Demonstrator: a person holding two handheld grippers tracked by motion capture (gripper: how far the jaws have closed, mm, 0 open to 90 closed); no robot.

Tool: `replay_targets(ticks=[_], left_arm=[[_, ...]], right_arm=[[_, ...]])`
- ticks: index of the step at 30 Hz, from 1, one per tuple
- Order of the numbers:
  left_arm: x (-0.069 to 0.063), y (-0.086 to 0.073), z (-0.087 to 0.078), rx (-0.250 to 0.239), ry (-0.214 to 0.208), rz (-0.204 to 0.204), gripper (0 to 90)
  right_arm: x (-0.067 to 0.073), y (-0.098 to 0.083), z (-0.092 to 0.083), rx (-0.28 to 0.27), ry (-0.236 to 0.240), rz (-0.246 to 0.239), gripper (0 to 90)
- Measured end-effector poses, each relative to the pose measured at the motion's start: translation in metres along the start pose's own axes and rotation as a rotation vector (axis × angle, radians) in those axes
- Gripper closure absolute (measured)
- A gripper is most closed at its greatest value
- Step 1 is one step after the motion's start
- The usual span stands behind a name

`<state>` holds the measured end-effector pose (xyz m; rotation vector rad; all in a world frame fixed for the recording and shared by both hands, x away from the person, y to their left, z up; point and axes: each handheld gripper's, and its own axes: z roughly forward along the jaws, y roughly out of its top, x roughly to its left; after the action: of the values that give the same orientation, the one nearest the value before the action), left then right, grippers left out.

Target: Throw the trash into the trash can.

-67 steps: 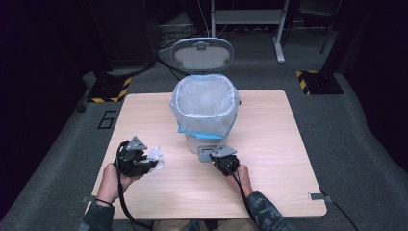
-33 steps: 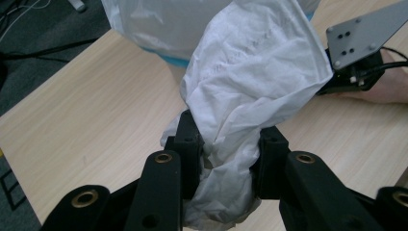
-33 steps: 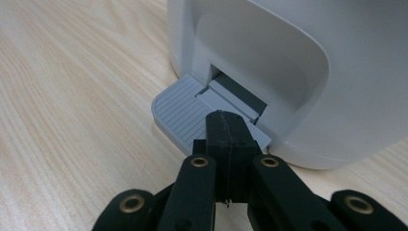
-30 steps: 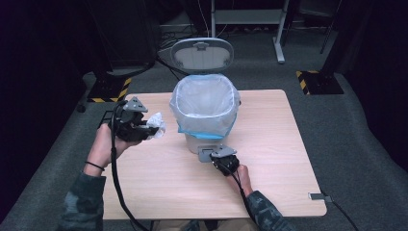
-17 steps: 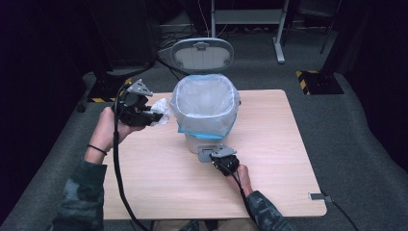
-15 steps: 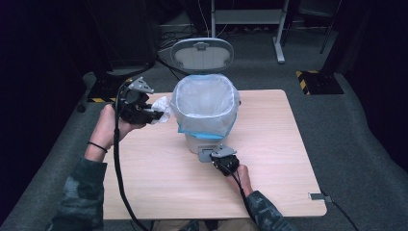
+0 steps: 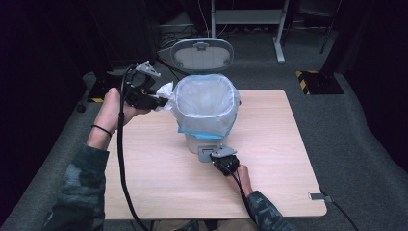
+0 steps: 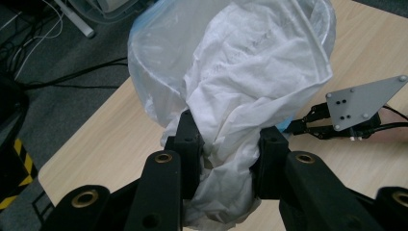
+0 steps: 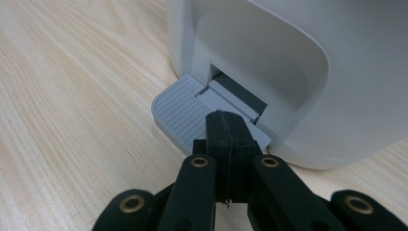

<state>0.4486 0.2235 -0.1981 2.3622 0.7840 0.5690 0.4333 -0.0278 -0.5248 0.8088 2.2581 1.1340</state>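
Lowest in the high view, the right hand-held gripper (image 7: 222,161) sits at centre frame with its jaws pressed together and nothing between them, their tips bearing down on the grey ribbed pedal (image 9: 192,115) at the foot of the white bin (image 7: 204,139). In the right gripper view the tips rest on the near half of the pedal, just in front of the slot in the bin's base.

Further up, the bin stands on the wooden table (image 7: 279,144) with its clear liner (image 7: 207,98) folded over the rim and the lid (image 7: 202,54) tipped up behind it.

At upper left of the high view, the left hand-held gripper (image 7: 144,94) hangs just beside the bin's rim, jaws clamped on a crumpled white tissue (image 8: 240,120); the wad is not yet over the opening.

The step in hand looks like dropping the tissue into the bin. To do it well, keep steady pressure on the pedal so the lid stays up, carry the wad to the middle of the opening, clear of the liner's edge, and only then part the jaws.
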Motion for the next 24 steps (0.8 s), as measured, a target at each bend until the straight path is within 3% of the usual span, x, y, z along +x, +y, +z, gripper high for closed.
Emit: replay_targets(ticks=[13, 24], left_arm=[[0.0, 0.031, 0.004, 0.024, 0.003, 0.032, 69.6], [0.006, 0.057, 0.005, 0.041, -0.001, 0.035, 69.7]], right_arm=[[0.0, 0.0, 0.0, 0.001, -0.001, 0.0, 90.0], [0.0, 0.0, 0.0, 0.001, 0.003, 0.001, 90.0]])
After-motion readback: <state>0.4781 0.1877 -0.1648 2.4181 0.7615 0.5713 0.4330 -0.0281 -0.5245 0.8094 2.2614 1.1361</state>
